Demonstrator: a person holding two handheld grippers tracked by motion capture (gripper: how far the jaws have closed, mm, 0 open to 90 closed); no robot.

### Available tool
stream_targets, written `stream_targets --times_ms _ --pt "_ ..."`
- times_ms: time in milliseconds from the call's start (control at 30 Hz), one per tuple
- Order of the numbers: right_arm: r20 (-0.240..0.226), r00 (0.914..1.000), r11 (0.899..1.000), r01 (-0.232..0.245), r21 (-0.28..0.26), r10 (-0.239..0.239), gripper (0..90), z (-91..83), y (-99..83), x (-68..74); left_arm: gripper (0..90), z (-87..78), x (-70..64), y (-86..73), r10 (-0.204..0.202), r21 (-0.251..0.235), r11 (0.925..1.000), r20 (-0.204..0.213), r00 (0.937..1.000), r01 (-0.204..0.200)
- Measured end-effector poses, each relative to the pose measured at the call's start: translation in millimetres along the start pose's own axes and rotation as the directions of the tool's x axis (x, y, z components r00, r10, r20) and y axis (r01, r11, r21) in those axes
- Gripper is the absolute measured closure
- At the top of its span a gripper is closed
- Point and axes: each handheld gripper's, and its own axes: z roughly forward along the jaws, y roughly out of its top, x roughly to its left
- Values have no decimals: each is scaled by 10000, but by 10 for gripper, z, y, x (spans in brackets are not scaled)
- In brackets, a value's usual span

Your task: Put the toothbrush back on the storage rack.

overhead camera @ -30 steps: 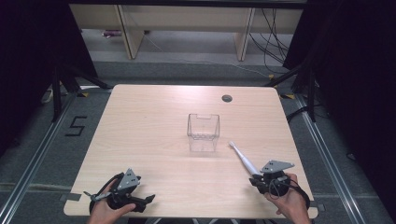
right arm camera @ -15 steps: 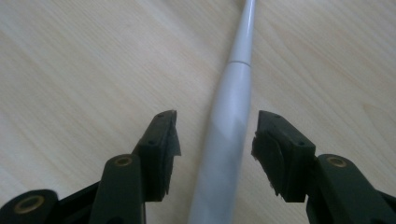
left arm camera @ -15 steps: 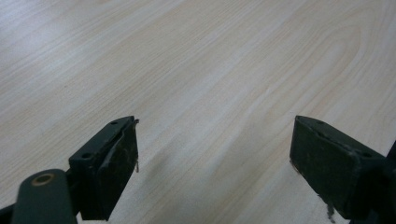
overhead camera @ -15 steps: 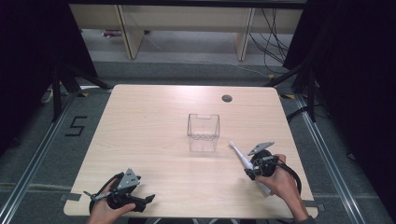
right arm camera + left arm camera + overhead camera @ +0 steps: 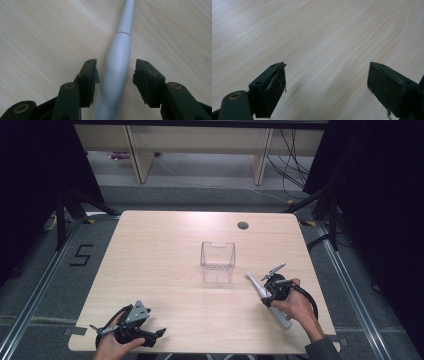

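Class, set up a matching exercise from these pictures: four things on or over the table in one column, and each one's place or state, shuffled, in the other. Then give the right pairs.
Things:
1. clear container
2. white electric toothbrush
3. left gripper
4. dark round hole

Places or states:
A. lying between two jaws
B. jaws wide apart over bare wood
C. near the table's far edge
D. upright mid-table, empty

Pairs: 1-D, 2-A, 3-B, 4-C

I work in a lab-like recording space — a pale wooden table [image 5: 165, 270] stands alone on grey carpet, black curtains [image 5: 30, 180] hanging on either side of it. Beyond the table, cables [image 5: 295, 150] trail across the floor by plain shelving legs — left of it, a "5" [image 5: 81, 255] is taped down.
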Motion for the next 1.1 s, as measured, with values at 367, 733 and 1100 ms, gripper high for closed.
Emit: stream_targets --times_ms 367,733,1100 --pt "-164 9994 9965 304 777 -292 583 86 142 -23 147 -1 -1 0 -15 -12 10000 -2 10000 15" --pt "-306 9987 9868 449 1553 -406 624 123 196 -15 147 -4 0 2 7 3 10000 -18 10000 -7" --pt "-884 9959 9784 364 2035 -187 658 152 258 -78 147 -3 1 4 42 5 10000 -8 10000 -42"
